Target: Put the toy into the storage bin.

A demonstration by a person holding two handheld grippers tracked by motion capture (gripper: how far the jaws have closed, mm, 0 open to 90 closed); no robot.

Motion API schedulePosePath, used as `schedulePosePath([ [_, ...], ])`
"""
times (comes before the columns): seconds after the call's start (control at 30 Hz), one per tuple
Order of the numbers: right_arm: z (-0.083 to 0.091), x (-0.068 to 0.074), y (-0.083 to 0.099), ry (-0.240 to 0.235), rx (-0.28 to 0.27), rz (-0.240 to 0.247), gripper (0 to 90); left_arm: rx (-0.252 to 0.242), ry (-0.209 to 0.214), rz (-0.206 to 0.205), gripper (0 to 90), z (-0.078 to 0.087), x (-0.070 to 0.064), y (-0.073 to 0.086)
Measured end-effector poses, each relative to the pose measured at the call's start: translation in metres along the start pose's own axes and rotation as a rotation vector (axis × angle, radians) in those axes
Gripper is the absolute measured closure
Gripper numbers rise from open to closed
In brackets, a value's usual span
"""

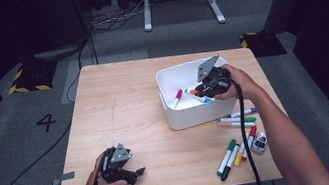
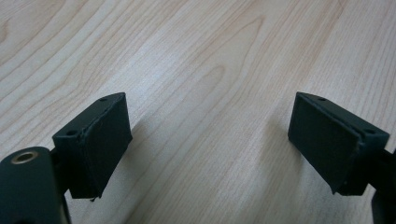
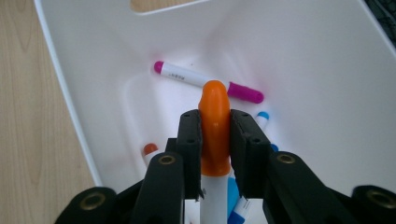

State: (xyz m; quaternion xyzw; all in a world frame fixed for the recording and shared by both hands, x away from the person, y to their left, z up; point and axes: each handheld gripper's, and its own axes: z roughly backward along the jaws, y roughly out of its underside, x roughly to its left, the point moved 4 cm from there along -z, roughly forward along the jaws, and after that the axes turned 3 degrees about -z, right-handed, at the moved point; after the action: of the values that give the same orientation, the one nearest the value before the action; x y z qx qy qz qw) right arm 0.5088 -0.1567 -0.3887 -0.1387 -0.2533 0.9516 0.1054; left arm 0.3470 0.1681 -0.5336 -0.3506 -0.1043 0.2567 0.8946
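The right tool [image 3: 215, 135], low in the centre of the right gripper view, was clenched on an orange-capped marker [image 3: 214, 126], its cap standing up between the two black jaws over the inside of the white bin [image 3: 327, 70]. In the high view the same tool [image 1: 211, 83] hung over the bin's right half, right of the frame's centre. Below and beyond the held marker lay a magenta-capped marker [image 3: 208, 81] across the bin floor, with a blue-capped marker [image 3: 262, 117] and a red-capped one [image 3: 150, 150] near the lower edge.

The left tool [image 2: 205, 140] sat released, jaws wide apart with only bare wood between them; the high view placed it [image 1: 123, 168] at lower left, resting near the front edge of the desk [image 1: 118, 100].

The sorting looked roughly a third done: several markers were in the bin, while a loose group of markers [image 1: 238, 136] and a small toy car [image 1: 259, 143] waited on the desk at lower right, close to its front and right edges. The bin's walls closed in around the right tool; the desk's left half offered free room.
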Motion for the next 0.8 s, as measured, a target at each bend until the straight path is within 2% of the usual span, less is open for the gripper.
schedulePosePath([
  [0.07, -0.0017, 0.0019, 0.0019, -0.019, 0.023, 0.006, 74.6, 0.0, 0.0, 0.001, 13.4, 0.0, 0.0, 0.0],
  [0.2, -0.0039, 0.0046, 0.0035, -0.05, 0.019, 0.001, 74.6, 0.0, 0.0, 0.0, 13.4, 0.0, 0.0, 0.0],
  [0.37, -0.0055, 0.0033, 0.0055, -0.05, 0.029, 0.007, 74.6, 0.0, 0.0, 0.0, 13.4, 0.0, 0.0, 0.0],
  [0.57, -0.0048, 0.0046, 0.0063, -0.052, 0.022, -0.021, 74.0, 0.0, 0.0, 0.001, 13.4, 0.0, -0.0001, 0.0],
  [0.63, -0.0051, 0.0043, 0.005, -0.033, 0.004, -0.028, 67.1, 0.001, 0.0, 0.0, 13.4, 0.0001, 0.0, 0.0],
  [0.67, -0.005, 0.0037, 0.0041, -0.016, -0.007, -0.036, 67.1, 0.0, 0.001, 0.001, 13.4, 0.0, -0.0001, 0.0],
  [0.73, -0.0025, 0.0054, 0.0031, -0.011, -0.027, -0.044, 67.0, 0.001, 0.001, 0.001, 13.4, 0.0, -0.0001, 0.0001],
  [0.77, -0.0003, 0.0048, 0.0026, -0.004, -0.037, -0.033, 66.1, 0.0, 0.001, 0.001, 13.4, 0.0, -0.0001, 0.0],
  [0.8, 0.0021, 0.0053, 0.0023, 0.001, -0.054, -0.048, 65.6, 0.0, 0.001, 0.001, 13.4, 0.0, -0.0001, 0.0],
])
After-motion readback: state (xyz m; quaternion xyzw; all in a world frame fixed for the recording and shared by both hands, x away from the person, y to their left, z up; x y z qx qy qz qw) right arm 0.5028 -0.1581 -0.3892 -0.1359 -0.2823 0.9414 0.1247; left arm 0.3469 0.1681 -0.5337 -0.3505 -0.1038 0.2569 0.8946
